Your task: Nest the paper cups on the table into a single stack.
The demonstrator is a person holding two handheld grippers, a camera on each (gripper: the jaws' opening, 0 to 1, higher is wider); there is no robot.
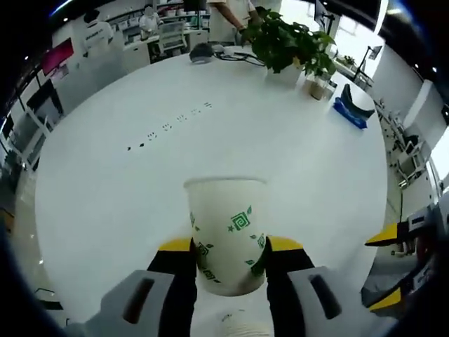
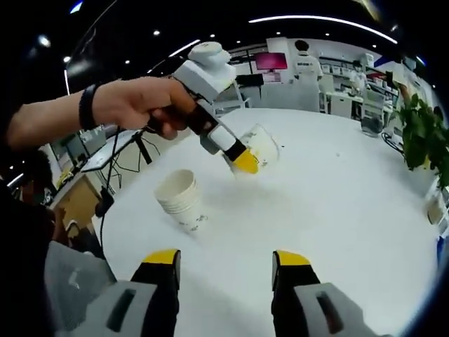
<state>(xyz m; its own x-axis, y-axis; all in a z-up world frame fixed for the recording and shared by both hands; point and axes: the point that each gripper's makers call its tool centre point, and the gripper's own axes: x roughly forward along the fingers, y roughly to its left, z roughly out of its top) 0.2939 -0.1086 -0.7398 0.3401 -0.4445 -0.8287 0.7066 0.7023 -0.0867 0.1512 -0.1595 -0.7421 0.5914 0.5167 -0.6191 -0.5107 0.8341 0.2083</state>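
Observation:
In the left gripper view a white paper cup (image 1: 228,232) with green prints stands upright between the jaws of my left gripper (image 1: 230,261), which is shut on it. The rim of another cup (image 1: 235,324) peeks up below it. In the right gripper view the left gripper (image 2: 247,160), held by a hand, carries that cup (image 2: 261,145) tilted in the air above the white table (image 2: 337,210). A stack of nested cups (image 2: 181,199) stands on the table to its lower left. My right gripper (image 2: 226,261) is open over bare table, nothing between its jaws.
The round white table (image 1: 140,175) has a potted plant (image 1: 287,42), a small pot (image 1: 319,86) and a blue object (image 1: 353,105) at its far edge. Small black marks (image 1: 168,126) dot its middle. The right gripper (image 1: 393,263) shows at the right edge. Desks and people stand beyond.

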